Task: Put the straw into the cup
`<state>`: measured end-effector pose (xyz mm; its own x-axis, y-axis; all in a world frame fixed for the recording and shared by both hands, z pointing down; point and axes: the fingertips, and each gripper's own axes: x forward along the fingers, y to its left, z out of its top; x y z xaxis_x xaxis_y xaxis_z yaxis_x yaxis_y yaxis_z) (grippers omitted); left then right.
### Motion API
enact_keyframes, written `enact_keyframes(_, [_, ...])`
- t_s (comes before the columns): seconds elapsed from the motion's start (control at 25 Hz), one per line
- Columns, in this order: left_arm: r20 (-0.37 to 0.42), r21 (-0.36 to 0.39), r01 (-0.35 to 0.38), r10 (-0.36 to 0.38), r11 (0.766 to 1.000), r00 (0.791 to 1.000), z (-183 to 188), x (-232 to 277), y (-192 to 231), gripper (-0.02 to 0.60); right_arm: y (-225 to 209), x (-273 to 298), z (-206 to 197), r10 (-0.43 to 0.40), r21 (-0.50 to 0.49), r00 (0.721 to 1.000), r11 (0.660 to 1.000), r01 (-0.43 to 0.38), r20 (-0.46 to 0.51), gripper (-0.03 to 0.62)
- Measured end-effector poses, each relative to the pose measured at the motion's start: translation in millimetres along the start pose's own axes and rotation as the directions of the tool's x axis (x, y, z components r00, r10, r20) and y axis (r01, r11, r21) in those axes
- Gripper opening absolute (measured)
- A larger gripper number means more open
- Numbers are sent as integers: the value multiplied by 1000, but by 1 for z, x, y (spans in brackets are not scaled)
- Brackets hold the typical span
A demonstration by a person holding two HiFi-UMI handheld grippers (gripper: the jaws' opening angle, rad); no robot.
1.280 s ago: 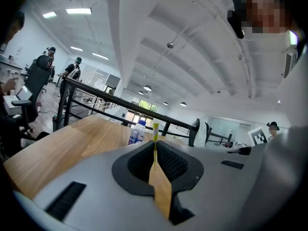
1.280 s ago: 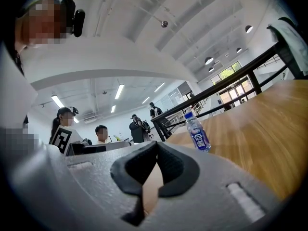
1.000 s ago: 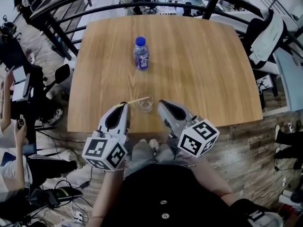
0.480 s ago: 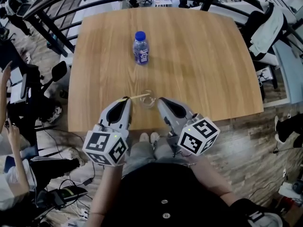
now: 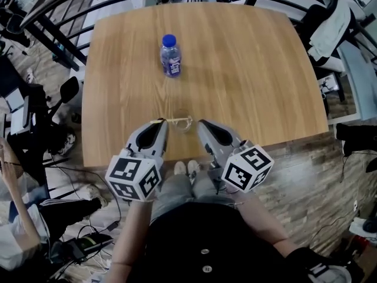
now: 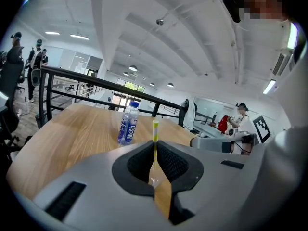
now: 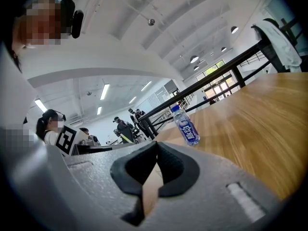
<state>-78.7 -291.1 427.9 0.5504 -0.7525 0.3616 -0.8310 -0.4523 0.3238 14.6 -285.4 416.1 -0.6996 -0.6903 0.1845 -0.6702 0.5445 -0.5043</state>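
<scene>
My left gripper is shut on a thin yellow-and-white straw, which juts right, nearly level, across the top of a small clear cup near the table's front edge. In the left gripper view the straw stands upright between the closed pads. To the right of the cup, my right gripper is shut with nothing in it. Its jaws meet empty in the right gripper view. The cup is faint and hard to make out.
A blue-capped water bottle stands upright further back on the wooden table; it also shows as the bottle and the bottle in the gripper views. Black railings ring the table. People stand beyond it, at the left.
The straw has swung from a slant to nearly level over the cup. Both grippers stay shut at the table's front edge.
</scene>
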Motion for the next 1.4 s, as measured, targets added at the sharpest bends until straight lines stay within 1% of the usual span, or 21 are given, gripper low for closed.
enact_keyframes(0.2, [-39, -1, 18, -18, 1000, 999, -6, 11, 6, 35, -7, 5, -5, -20, 15, 1000, 1000, 20, -10, -2])
enact_keyframes(0.4, [-65, -1, 18, -18, 1000, 998, -13, 20, 8, 35, -12, 8, -10, -26, 25, 999, 999, 27, -23, -2])
enact_keyframes(0.68, [-84, -9, 21, -21, 1000, 996, -19, 29, 10, 35, -17, 11, -13, -28, 32, 999, 999, 29, -37, -2])
enact_keyframes(1.08, [-90, -20, 15, -17, 1000, 996, -28, 35, 12, 35, -17, 13, -17, -13, 38, 999, 999, 15, -50, -2])
enact_keyframes(1.28, [-80, -17, 8, -9, 1000, 997, -29, 33, 12, 37, -14, 11, -19, -10, 31, 999, 999, 12, -49, -2])
enact_keyframes(1.32, [-74, -17, 4, -5, 1000, 997, -28, 31, 13, 39, -14, 11, -18, -11, 28, 999, 1000, 12, -46, -2])
enact_keyframes(1.4, [-62, -16, -3, 2, 1000, 998, -27, 29, 12, 65, -12, 10, -16, -12, 20, 999, 1000, 13, -40, -2])
